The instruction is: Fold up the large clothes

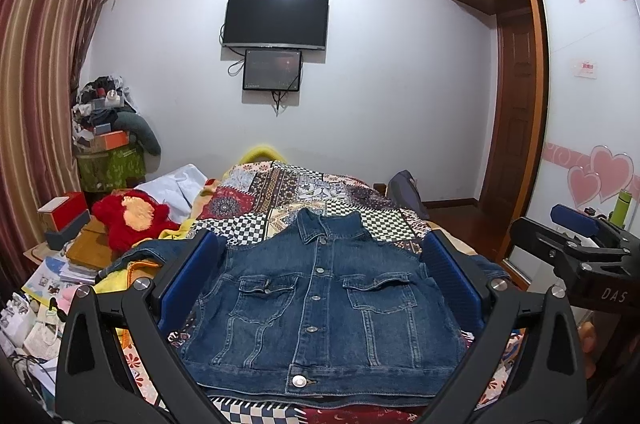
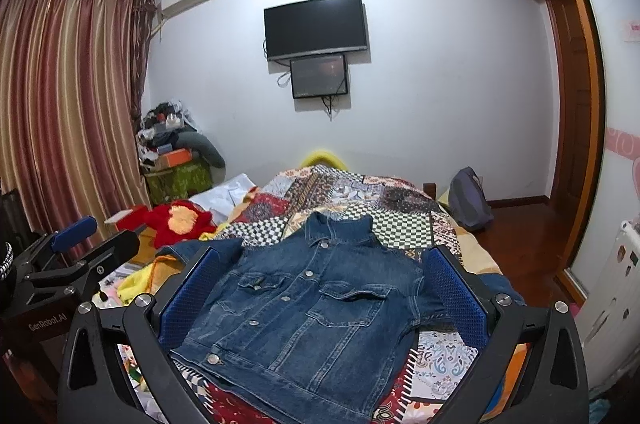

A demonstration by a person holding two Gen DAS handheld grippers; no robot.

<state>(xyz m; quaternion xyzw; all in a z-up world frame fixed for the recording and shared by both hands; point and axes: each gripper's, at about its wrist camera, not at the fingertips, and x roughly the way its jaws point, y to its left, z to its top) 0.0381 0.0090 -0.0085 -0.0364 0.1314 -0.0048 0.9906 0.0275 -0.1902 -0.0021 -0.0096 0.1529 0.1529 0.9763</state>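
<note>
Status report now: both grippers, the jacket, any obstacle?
Left hand-held gripper open, right hand-held gripper open, both empty. Denim jacket flat on the bed, buttoned. Nothing on it.

We see a bed (image 1: 404, 220) under a patchwork quilt (image 1: 280, 184), with a buttoned denim jacket (image 1: 320, 304) lying flat on it, collar toward the far wall. At the left edge sit a red plush (image 1: 132, 220), white fabric (image 1: 180, 184), and what's probably a yellow blanket (image 1: 116, 276), mostly hidden.
</note>
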